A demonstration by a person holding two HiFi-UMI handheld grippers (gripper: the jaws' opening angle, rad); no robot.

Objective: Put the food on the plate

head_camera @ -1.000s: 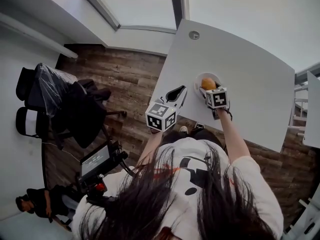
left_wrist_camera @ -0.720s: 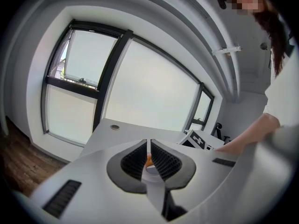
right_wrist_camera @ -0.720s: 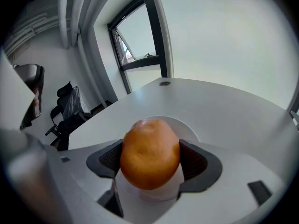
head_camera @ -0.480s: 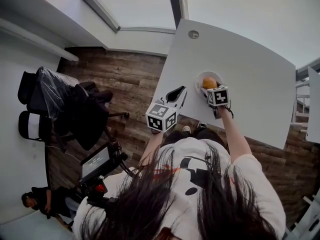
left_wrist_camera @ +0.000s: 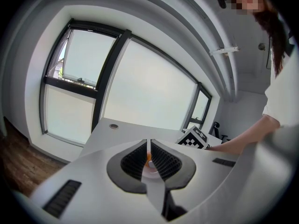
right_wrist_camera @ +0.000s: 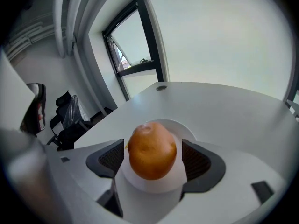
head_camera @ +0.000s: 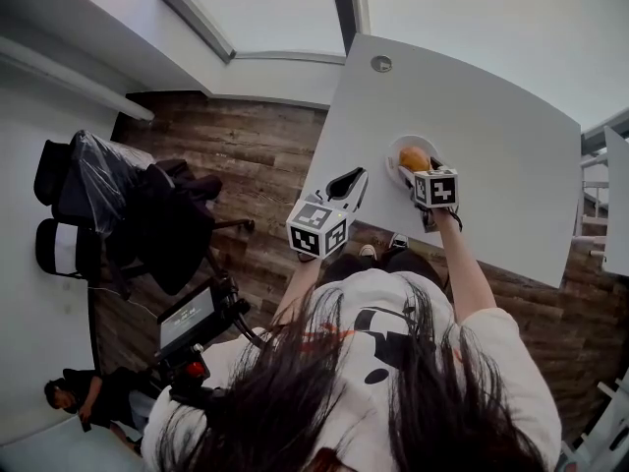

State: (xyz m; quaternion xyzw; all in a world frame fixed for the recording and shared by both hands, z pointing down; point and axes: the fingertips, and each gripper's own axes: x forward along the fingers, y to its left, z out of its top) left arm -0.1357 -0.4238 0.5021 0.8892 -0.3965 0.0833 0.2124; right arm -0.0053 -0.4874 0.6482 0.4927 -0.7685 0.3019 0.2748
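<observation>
An orange fruit (right_wrist_camera: 152, 149) sits on a small white plate (right_wrist_camera: 186, 130) on the white table (head_camera: 491, 146). My right gripper (right_wrist_camera: 153, 158) is open, its pads standing on either side of the orange with a thin gap at each side. In the head view the orange (head_camera: 413, 156) and plate (head_camera: 397, 151) lie just beyond my right gripper (head_camera: 421, 171). My left gripper (left_wrist_camera: 149, 155) is shut on nothing, jaws nearly touching, and hangs over the table's near left edge (head_camera: 354, 179), left of the plate.
A round cable grommet (head_camera: 381, 64) sits at the table's far side. Left of the table are wooden floor, black chairs (head_camera: 118, 205) and a camera rig (head_camera: 192, 323). Another person (head_camera: 69, 396) is at the lower left. Windows run behind the table.
My right gripper has drifted slightly right, back toward the person, while the orange stays on the plate. The left gripper has hardly moved.
</observation>
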